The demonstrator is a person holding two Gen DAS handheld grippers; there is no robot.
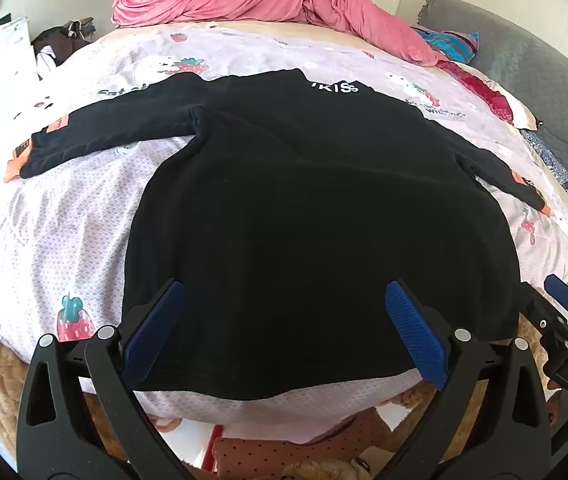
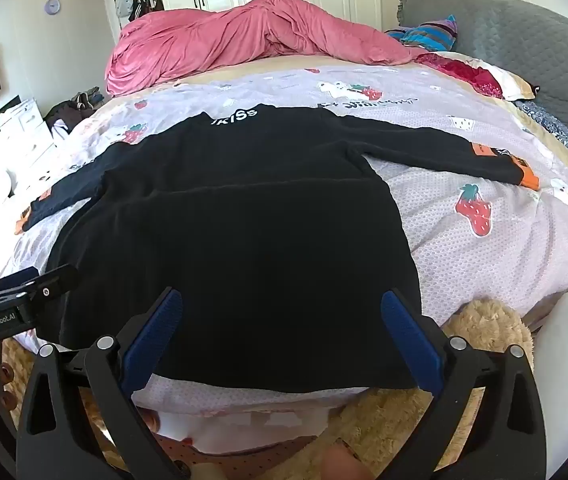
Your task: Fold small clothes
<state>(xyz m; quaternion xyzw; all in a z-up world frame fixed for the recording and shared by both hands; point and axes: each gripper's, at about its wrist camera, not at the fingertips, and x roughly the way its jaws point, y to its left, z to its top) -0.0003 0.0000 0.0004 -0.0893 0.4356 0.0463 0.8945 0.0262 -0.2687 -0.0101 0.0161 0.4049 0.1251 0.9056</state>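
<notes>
A small black long-sleeved top [image 1: 303, 208] lies flat on the bed, collar with white lettering at the far end, both sleeves spread sideways with orange cuffs. My left gripper [image 1: 284, 292] hovers open over the hem near its left side, blue pads wide apart with nothing pinched. The right gripper [image 1: 563, 304] shows at the right edge of the left wrist view. In the right wrist view the same top [image 2: 244, 220] fills the middle, and my right gripper [image 2: 282, 300] stands open above the hem's right part. The left gripper [image 2: 24, 280] shows at the left edge.
The bed has a lilac strawberry-print sheet [image 2: 483, 248]. A pink duvet [image 2: 244, 36] is heaped at the far end beside a grey headboard [image 2: 523, 40] and pillows. White drawers [image 2: 12, 136] stand to the left. A fluffy tan rug [image 2: 479, 328] lies by the near edge.
</notes>
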